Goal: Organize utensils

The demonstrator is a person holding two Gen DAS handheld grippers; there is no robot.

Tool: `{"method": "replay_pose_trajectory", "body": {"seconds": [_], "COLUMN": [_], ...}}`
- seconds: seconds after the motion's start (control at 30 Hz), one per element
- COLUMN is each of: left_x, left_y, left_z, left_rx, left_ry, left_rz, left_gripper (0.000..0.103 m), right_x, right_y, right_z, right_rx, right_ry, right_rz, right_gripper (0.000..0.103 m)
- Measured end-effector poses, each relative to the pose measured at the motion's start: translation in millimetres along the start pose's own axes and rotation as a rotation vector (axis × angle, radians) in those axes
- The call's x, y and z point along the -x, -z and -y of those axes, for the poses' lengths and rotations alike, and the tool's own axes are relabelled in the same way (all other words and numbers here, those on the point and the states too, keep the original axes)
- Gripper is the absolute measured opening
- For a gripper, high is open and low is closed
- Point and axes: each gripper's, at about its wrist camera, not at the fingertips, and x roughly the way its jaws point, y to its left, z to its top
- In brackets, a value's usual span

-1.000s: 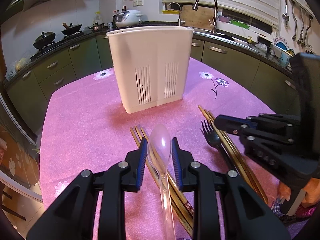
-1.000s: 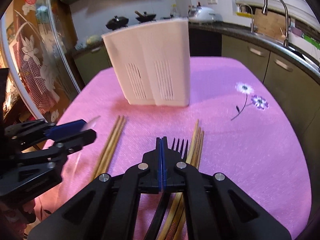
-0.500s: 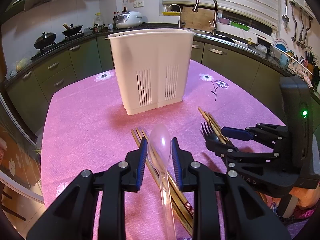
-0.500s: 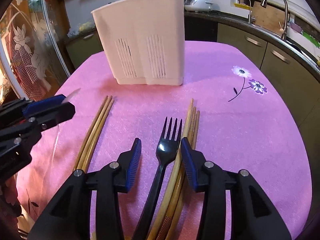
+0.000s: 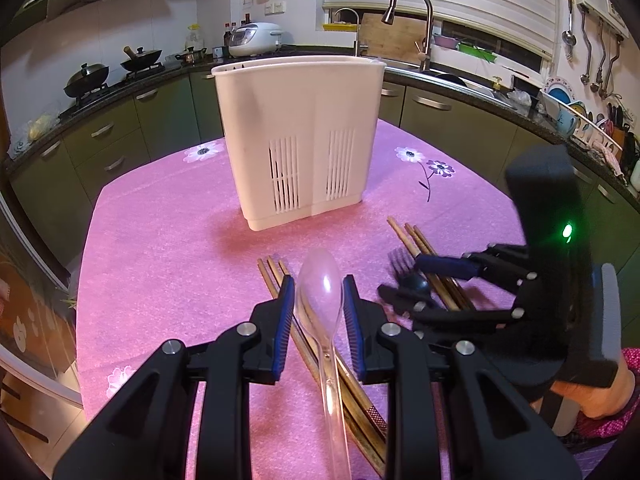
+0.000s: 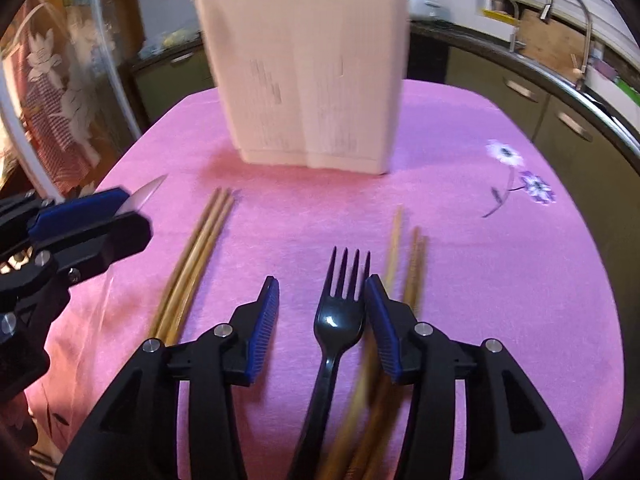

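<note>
With the left gripper [image 5: 319, 306] pinching the clear spoon [image 5: 320, 280] and the right gripper [image 6: 322, 314] spread astride the black fork [image 6: 340, 308] lying between its fingers, pick-up is in hand; next, close squarely, then carry to the white holder [image 6: 308, 68] ahead.

Pink table [image 5: 168, 240] — caddy [image 5: 300, 140], chopsticks [image 6: 192, 260], fork [image 6: 340, 312]

Warm indoor light, pink cast. Strong fisheye bending and dark corners. Sharp on the left; motion-blurred on the right, smearing the holder [image 6: 304, 68] and chopsticks [image 6: 404, 280].
</note>
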Motion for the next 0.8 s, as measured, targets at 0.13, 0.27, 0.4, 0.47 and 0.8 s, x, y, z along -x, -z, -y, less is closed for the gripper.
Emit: {"method": "replay_pose_trajectory", "body": {"seconds": [0.13, 0.27, 0.4, 0.47, 0.8], "left_x": [0, 0, 0, 0, -1], "left_y": [0, -2, -2, -2, -2], "left_z": [0, 0, 1, 1, 0], "left_rx": [0.000, 0.001, -0.001, -0.001, 0.004], "left_ry": [0.001, 0.002, 0.001, 0.001, -0.003], "left_rz": [-0.001, -0.001, 0.000, 0.001, 0.005], "left_gripper": [0.024, 0.024, 0.024, 0.024, 0.024], "right_x": [-5, -9, -9, -8, 23], "right_y": [-2, -5, -7, -6, -12], "right_z": [3, -5, -11, -11, -4], "right_rx": [-0.004, 0.038, 0.056, 0.054, 0.029], "right_ry": [0.009, 0.026, 0.014, 0.004, -0.034], "right_rz": [-0.020, -0.027, -0.036, -0.036, 0.047], "right_gripper": [0.047, 0.046, 0.026, 0.025, 0.025]}}
